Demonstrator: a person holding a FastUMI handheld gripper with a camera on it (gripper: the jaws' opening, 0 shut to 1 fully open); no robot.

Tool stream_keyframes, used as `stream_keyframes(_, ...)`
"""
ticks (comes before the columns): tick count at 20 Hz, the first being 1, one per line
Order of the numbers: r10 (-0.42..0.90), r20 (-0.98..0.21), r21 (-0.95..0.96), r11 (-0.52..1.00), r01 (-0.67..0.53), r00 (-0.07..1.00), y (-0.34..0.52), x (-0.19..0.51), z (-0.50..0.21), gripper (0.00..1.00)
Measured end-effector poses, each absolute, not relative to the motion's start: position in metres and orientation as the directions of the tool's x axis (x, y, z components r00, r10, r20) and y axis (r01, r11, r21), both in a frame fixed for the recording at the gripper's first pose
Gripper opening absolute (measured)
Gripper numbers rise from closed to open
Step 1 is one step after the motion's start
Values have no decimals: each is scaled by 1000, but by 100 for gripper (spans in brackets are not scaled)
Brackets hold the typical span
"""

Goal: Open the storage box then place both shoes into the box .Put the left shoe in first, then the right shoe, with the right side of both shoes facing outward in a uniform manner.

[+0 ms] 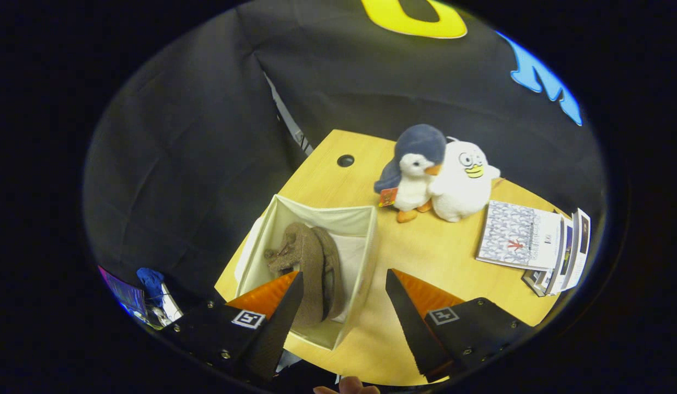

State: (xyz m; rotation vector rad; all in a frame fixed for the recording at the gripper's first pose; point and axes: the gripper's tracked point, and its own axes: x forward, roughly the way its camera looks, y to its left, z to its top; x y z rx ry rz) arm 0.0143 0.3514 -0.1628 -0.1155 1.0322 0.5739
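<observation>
Brown shoes [308, 262], two as far as you can tell, stand on edge inside the open cream storage box [355, 221], which sits on the desk [426, 251] between and just ahead of your claw [344, 282]. Your claw hangs above the box with its fingers apart, gripping nothing. Beyond it sit two plush toys [437, 175], with a stack of booklets [535, 241] beside them.

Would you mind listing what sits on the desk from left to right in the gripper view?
Storage box holding brown shoes → penguin plush → white duck plush → stack of booklets. The open tool grips nothing above the box.
</observation>
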Motion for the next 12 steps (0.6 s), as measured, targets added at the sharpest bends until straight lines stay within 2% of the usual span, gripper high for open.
stream_keyframes(1,405,-814,174,854,-490,417,342,17,-151,93)
stream_keyframes(2,407,-784,168,866,-471,469,331,18,-134,98)
stream_keyframes(5,376,-661,122,908,-401,650,293,36,-86,99)
stream_keyframes(8,291,-465,56,952,-300,836,245,50,-27,99)
stream_keyframes(12,200,-209,32,980,-198,957,199,49,32,99)
